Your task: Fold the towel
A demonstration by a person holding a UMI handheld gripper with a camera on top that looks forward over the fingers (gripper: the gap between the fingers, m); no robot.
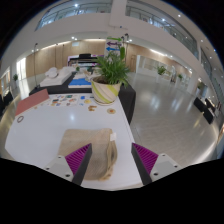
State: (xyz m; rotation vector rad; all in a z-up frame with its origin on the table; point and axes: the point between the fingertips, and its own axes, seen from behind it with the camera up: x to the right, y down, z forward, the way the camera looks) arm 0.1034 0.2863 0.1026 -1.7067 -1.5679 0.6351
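Towel: the beige towel [95, 155] lies low in the frame on the white table [50, 125], bunched into a narrow lump and not spread flat, its right edge rolled into a thick ridge.
Gripper: the gripper [113, 160] hangs right over it, fingers apart; the left pad [78, 158] sits over the cloth and the right pad [147, 157] stands clear of it over bare table, so nothing is clamped.
Contact: the left finger looks to be at or on the fabric, but I cannot tell whether it presses.
Step in hand: by my reading, this is the approach for a grab on the rolled edge, with the fold itself not yet made.
How to do it well: bring the ridge squarely between the pads, bite one layer's edge and not the whole bundle, then lift low and carry it across so the cloth lays over itself.
Watch for: a grab on the thick roll would likely drag the whole towel instead of folding it.
Upper centre: a potted plant [108, 75] in a yellow pot stands on the far side of the table, well apart from the towel.
Left side: a pinkish flat piece [32, 101] and a few small bits lie up the table, out of the way.
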